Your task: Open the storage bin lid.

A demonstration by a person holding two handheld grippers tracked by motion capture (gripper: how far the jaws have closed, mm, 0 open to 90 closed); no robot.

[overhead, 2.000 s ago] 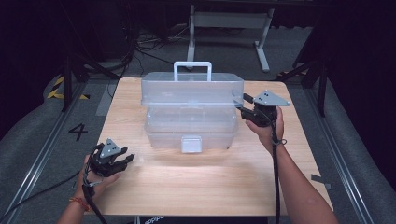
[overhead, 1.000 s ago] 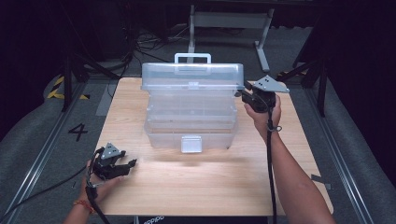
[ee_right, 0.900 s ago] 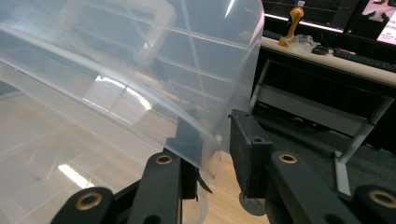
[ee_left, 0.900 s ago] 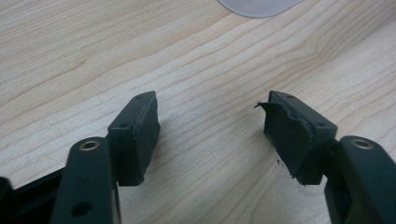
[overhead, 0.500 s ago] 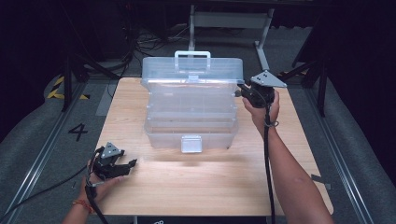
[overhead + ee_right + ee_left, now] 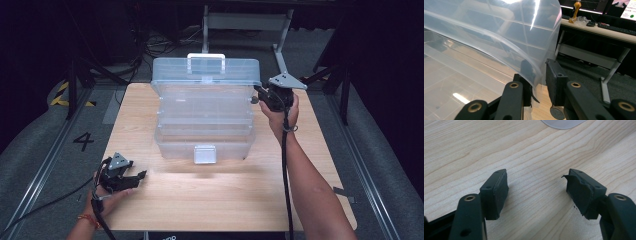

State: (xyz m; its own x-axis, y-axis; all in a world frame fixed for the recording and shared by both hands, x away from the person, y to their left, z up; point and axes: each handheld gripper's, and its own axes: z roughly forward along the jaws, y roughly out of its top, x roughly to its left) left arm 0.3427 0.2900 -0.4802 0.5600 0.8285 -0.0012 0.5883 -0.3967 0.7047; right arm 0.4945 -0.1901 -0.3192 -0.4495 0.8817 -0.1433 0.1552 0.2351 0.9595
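The lid of the clear box is now standing tall.

On the left, the left tongs (image 6: 120, 175) rest low on the wooden surface (image 6: 225, 200), near its front corner and well apart from the box; their jaws are wide with nothing between them, and they have slid back toward the person since a moment ago. In the middle sits the clear box (image 6: 205, 135), its white latch (image 6: 205, 154) facing the person. Its lid (image 6: 206, 72) has swung from lying low to almost upright. On the right, the right tongs (image 6: 259, 98) are narrow around the lid's edge and seem to be pinching it, though the see-through plastic makes this hard to tell. I think the box is almost fully open.
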